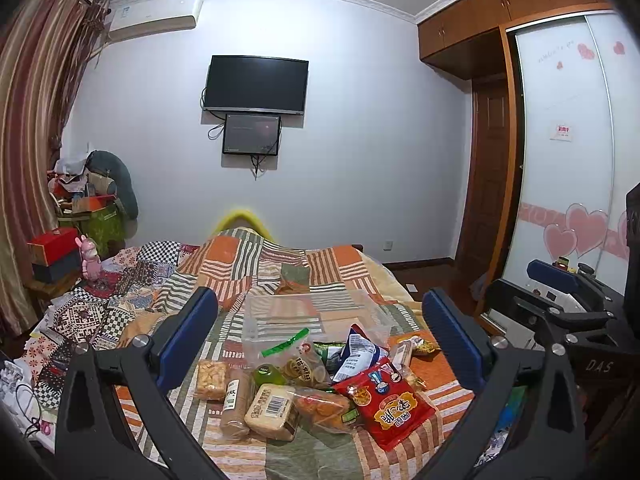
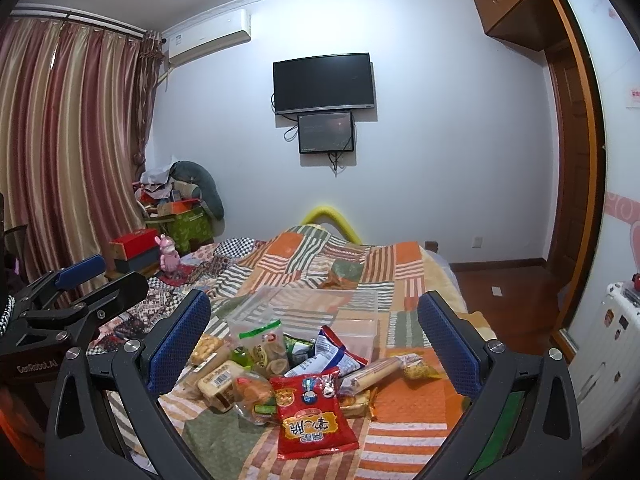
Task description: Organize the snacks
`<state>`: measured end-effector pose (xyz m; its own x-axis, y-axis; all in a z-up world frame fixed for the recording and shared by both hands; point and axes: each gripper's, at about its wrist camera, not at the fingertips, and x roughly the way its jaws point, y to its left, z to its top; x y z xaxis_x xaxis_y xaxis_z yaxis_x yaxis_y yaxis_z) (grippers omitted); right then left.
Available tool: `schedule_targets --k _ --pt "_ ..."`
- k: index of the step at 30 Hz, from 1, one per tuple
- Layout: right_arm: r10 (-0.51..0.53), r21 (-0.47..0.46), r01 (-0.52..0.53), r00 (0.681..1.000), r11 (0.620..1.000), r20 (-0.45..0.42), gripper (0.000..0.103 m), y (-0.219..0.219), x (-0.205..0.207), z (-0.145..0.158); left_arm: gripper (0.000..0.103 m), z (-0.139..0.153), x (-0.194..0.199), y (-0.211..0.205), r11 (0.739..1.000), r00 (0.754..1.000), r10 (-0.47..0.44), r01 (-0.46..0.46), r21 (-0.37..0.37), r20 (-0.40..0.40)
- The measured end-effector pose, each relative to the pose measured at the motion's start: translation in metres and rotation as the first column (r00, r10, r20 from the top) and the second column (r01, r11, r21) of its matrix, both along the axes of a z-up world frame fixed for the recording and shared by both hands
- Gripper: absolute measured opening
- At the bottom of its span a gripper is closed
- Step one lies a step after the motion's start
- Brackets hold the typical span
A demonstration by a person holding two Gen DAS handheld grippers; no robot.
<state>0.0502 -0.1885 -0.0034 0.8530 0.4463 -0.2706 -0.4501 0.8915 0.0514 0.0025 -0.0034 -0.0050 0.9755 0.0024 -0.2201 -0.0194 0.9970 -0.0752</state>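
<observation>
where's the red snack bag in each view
Left wrist: red bag lower centre-right, at the pile's near right edge.
Right wrist: red bag lower centre, nearest of the pile.
Shared landmark: the clear bin just behind the pile.

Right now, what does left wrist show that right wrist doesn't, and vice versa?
Only left wrist: the heart-decorated wardrobe door and the right tongs off to the side. Only right wrist: the white radiator, the left tongs, and the full curtain. Both: snack pile with red packet, clear bin, TV, and open tongs.
</observation>
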Motion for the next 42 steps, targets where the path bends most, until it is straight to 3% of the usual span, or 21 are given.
schedule_targets --k 32,34,42 --pt "0.029 0.011 -0.029 0.999 1.000 -0.025 0.103 -0.004 0.004 -0.003 0.102 -0.002 0.001 0.007 1.000 1.000 -0.025 0.025 0.002 -0.001" --pt "0.035 0.005 -0.035 0.998 0.999 -0.043 0.098 -0.004 0.007 -0.007 0.099 -0.004 0.003 0.010 1.000 1.000 -0.025 0.025 -0.003 -0.001" --pt "0.047 -0.031 -0.052 0.989 0.998 -0.139 0.078 -0.004 0.027 -0.028 0.081 -0.033 0.029 0.032 0.998 0.991 -0.019 0.026 0.055 -0.134"
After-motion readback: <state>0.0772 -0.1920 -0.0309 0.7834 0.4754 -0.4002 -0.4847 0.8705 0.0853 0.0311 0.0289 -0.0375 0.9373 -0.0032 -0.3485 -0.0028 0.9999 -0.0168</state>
